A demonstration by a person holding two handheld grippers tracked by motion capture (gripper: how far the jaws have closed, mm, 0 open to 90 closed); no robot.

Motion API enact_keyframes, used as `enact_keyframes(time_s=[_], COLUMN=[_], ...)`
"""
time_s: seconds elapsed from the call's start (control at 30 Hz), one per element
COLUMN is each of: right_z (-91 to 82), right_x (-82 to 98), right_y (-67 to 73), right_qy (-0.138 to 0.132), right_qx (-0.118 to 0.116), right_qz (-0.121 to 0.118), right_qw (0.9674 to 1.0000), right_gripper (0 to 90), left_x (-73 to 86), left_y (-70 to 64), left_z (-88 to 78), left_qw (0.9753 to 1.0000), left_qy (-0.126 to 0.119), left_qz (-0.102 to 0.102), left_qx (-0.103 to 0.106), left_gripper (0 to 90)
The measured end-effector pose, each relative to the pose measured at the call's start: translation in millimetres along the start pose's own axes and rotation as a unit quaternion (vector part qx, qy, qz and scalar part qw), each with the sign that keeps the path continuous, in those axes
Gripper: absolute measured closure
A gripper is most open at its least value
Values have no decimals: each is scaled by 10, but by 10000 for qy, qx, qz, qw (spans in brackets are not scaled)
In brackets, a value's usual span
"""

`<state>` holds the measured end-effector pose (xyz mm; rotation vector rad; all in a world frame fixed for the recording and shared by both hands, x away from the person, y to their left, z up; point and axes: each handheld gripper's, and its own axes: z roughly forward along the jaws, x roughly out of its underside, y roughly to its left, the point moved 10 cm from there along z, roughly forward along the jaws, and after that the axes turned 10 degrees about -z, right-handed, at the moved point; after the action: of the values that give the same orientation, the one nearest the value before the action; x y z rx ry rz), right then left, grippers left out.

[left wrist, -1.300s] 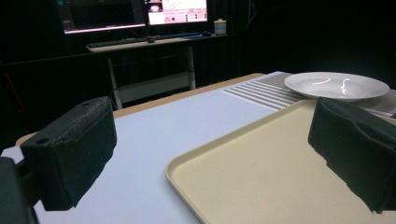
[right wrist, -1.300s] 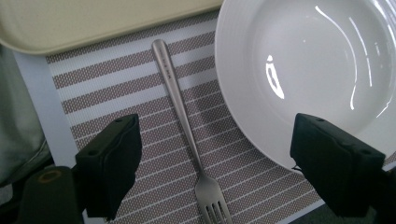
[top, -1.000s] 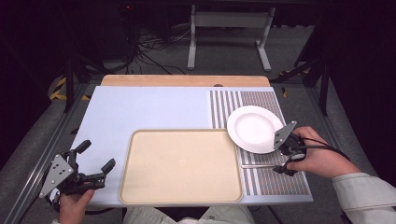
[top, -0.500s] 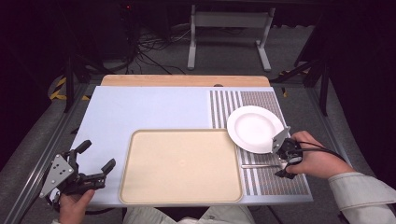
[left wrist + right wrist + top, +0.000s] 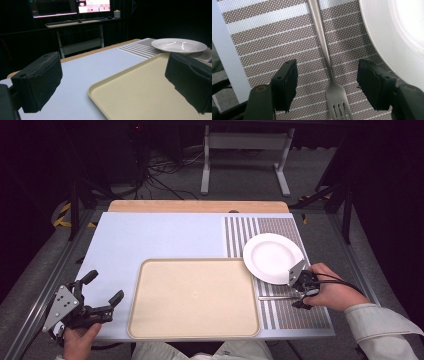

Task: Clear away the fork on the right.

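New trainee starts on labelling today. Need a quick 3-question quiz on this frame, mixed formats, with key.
1. Multiple choice: what lies on the striped mat between the jaws of the right gripper? A) spoon B) fork C) knife
2. True or false: the white plate sits inside the beige tray.
3. Fill in: the left gripper, at the table's near left corner, has its jaws ____.

Key: 1 B. 2 false; the plate rests on the striped mat beside the tray. 3 open, holding nothing.
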<state>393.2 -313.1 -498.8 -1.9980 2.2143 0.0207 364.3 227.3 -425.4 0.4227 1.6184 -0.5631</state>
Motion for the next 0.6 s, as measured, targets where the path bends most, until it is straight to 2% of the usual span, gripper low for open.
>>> enact_keyframes(time_s=[0.33, 0.47, 0.6], right_z=[140, 157, 143], right_x=[-26, -24, -25], right_y=[20, 18, 13], right_qy=[5, 17, -20], right_qx=[-179, -176, -190], right_qz=[-57, -43, -59], right_qw=[9998, 9998, 9998], right_gripper=[355, 359, 409], left_x=[-1, -1, -1], left_y=[3, 3, -3], left_z=[-4, -3, -1], left_qw=[10000, 10000, 10000], left_qy=[1, 0, 2], left_qz=[4, 2, 7], left_qx=[-4, 2, 6], left_gripper=[19, 19, 19])
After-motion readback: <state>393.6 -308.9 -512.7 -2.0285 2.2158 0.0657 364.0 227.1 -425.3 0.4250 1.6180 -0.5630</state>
